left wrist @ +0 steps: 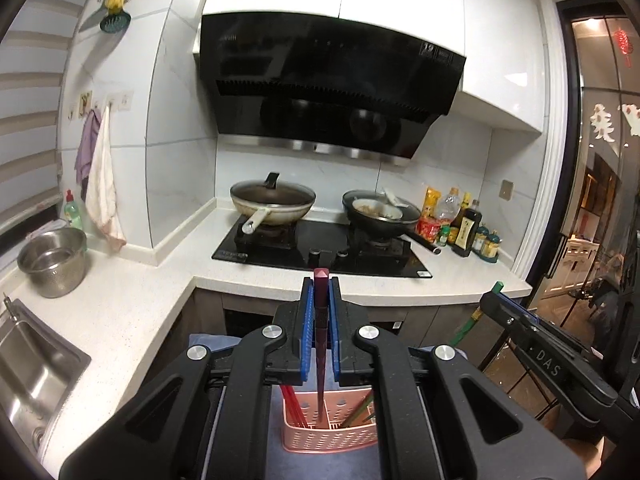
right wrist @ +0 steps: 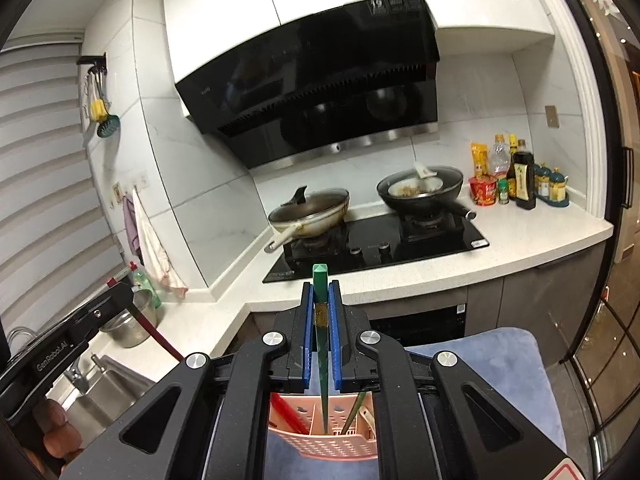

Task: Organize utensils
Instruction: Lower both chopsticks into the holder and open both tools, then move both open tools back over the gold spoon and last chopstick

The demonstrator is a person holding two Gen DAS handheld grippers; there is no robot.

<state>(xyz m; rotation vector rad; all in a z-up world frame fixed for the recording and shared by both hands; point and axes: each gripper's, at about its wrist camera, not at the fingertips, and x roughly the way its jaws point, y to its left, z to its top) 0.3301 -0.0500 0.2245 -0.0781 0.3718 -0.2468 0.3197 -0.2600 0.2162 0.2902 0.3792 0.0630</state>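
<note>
My left gripper (left wrist: 321,280) is shut on a dark red chopstick (left wrist: 321,320) that points down into the middle compartment of a pink perforated utensil basket (left wrist: 330,438). Red chopsticks (left wrist: 294,406) stand in the basket's left compartment, green ones (left wrist: 360,410) in the right. My right gripper (right wrist: 320,284) is shut on a green chopstick (right wrist: 321,320) whose tip reaches into the same pink basket (right wrist: 324,442). The right gripper also shows in the left wrist view (left wrist: 532,340), and the left gripper in the right wrist view (right wrist: 80,328).
The basket stands on a blue-grey cloth (right wrist: 500,360). Beyond lies a white L-shaped counter (left wrist: 132,312) with a black hob (left wrist: 320,248), two woks (left wrist: 272,200), sauce bottles (left wrist: 464,224), a steel pot (left wrist: 54,260) and a sink (left wrist: 28,368).
</note>
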